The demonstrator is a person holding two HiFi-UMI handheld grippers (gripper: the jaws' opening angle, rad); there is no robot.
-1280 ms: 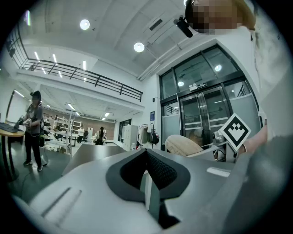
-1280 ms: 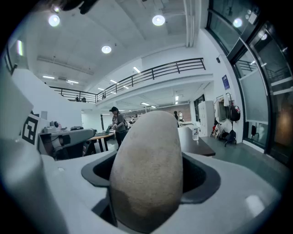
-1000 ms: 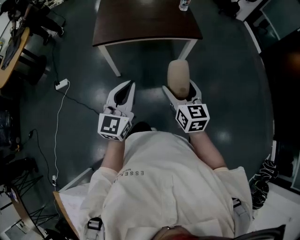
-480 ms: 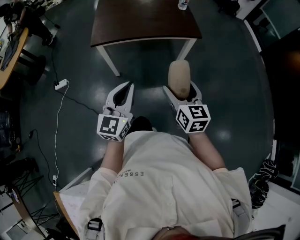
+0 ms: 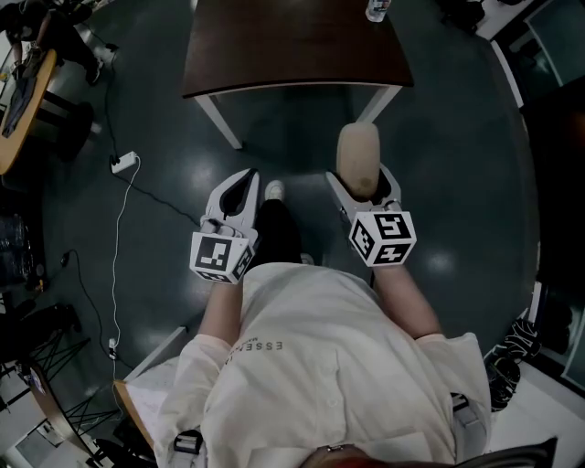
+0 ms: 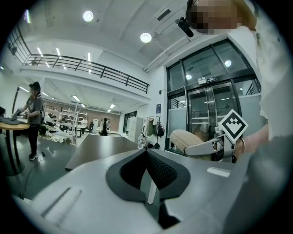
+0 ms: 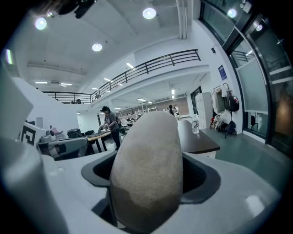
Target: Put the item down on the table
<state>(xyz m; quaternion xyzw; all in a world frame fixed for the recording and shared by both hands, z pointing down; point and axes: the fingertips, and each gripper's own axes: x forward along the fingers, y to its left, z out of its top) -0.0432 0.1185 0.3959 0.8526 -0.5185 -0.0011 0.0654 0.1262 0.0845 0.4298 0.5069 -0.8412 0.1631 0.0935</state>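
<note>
A beige, egg-shaped item (image 5: pixel 357 155) sticks up between the jaws of my right gripper (image 5: pixel 360 175), which is shut on it; in the right gripper view the item (image 7: pixel 146 169) fills the middle. My left gripper (image 5: pixel 247 179) is held beside it, shut, with nothing in it; in its own view its pads (image 6: pixel 147 157) meet at the tip. The dark brown table (image 5: pixel 292 50) stands a little ahead of both grippers, over the dark floor. From the left gripper view the held item (image 6: pixel 187 138) shows to the right, and the table top (image 6: pixel 98 145) stretches ahead.
A clear bottle (image 5: pixel 377 9) stands at the table's far right edge. White table legs (image 5: pixel 224 123) reach down near the grippers. A white cable and plug (image 5: pixel 122 164) lie on the floor at left. A round desk (image 5: pixel 20 101) is far left, with people standing at desks beyond.
The person has stepped forward: a shoe now shows between the grippers and the table has shifted in view. Both grippers keep their hold and spacing; the item stays gripped.
</note>
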